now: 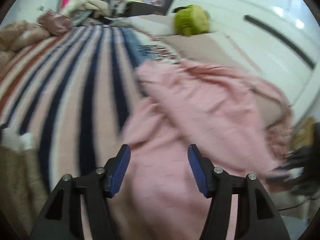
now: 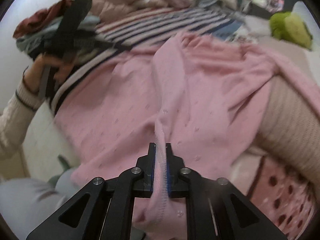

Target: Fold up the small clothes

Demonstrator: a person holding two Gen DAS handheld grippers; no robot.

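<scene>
Right wrist view: right gripper [image 2: 160, 148] pinched tight on a ribbed hem edge of the pink knit garment [image 2: 124, 104]; fabric is bunched between the blue pads and rises as a ridge away from the camera.
Left wrist view: left gripper [image 1: 159, 167] with fingers spread wide, nothing between them, hovering above the pink knit garment [image 1: 180, 120]; whether the tips touch the cloth cannot be told through the blur.
Garment, location: spread over the near part of the striped blanket [image 1: 60, 92] on the bed, one side trailing off the mattress edge.
Garment, lie: long axis appears to run from the clamped hem toward the far end of the bed, slanting to the right; the far portion lies creased and partly doubled. Neckline and sleeves cannot be told apart.
Surroundings: green plush toy [image 2: 290, 30] at the far end; heap of other clothes [image 2: 50, 28] to the left; pink dotted basket [image 2: 284, 204] on the floor at the right.
Risk, slippage: only a thin hem is held, so a hard pull could likely draw it out of the pads.
Risk, drag: with one corner held and the other gripper empty, a lift would probably skew the cloth and deepen the wrinkles.
Risk, overhang: the trailing side may slide the garment toward the floor.
</scene>
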